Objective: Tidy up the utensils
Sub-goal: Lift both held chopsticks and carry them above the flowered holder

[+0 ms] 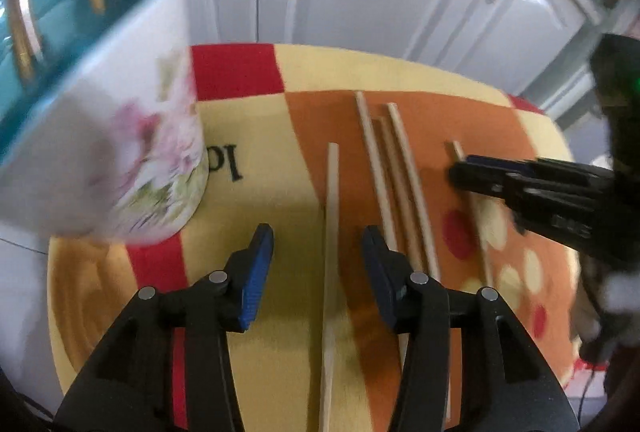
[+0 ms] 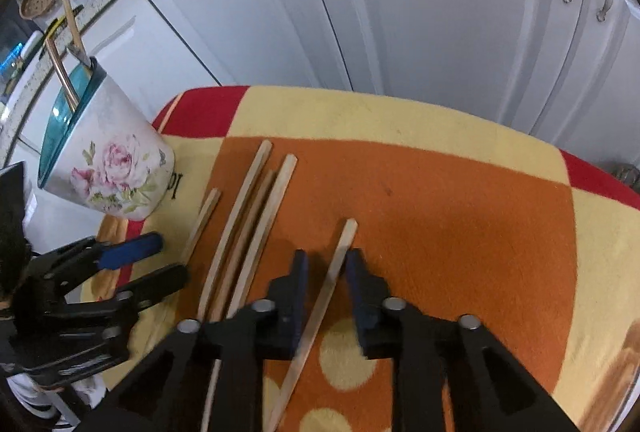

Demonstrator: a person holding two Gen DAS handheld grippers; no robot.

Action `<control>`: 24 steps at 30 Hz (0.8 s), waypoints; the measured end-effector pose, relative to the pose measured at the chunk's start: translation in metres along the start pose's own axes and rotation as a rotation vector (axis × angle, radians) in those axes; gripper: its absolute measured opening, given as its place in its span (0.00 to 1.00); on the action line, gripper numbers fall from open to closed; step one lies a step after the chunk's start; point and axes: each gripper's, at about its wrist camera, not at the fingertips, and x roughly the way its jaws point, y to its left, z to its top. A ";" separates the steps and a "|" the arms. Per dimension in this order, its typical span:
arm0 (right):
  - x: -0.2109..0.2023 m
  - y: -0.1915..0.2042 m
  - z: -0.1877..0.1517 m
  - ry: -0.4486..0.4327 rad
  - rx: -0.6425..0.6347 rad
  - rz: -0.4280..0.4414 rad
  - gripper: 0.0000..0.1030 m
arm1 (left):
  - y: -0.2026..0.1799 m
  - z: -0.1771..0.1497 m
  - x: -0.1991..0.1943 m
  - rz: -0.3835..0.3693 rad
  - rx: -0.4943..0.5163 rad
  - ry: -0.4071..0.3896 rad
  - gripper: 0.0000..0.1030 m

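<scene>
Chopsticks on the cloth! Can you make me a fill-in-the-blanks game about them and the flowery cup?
1. The cup with pink roses is ____ inside.
2. Loose chopsticks lying on the cloth: ____.
3. The right gripper has ____ chopstick between its fingers.
4. The cupboard doors behind are ____.

Missing words: teal; five; one; white

1. The cloth-covered table [image 2: 400, 119] lies under both my grippers, the cabinet doors [image 2: 420, 11] behind it at twelve o'clock.
2. The utensil holder [image 2: 116, 171] stands at ten o'clock, utensils in it.
3. Three chopsticks [image 2: 244, 228] lie together mid-table.
4. One chopstick [image 1: 331, 232] lies between my left gripper [image 1: 318, 252] fingers.
5. Another chopstick [image 2: 328, 280] lies between my right gripper [image 2: 326, 272] fingers, at three o'clock from the trio.
</scene>
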 end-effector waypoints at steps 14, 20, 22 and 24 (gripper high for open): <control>-0.086 0.027 -0.001 -0.196 -0.035 0.100 0.06 | 0.029 -0.015 -0.085 -0.180 -0.071 -0.164 0.04; -0.125 0.046 -0.009 -0.263 -0.080 0.104 0.05 | 0.048 -0.032 -0.150 -0.228 -0.095 -0.288 0.04; -0.139 0.054 -0.011 -0.290 -0.095 0.110 0.05 | 0.052 -0.036 -0.169 -0.248 -0.098 -0.332 0.04; -0.151 0.062 -0.012 -0.315 -0.117 0.115 0.04 | 0.056 -0.040 -0.183 -0.256 -0.100 -0.365 0.04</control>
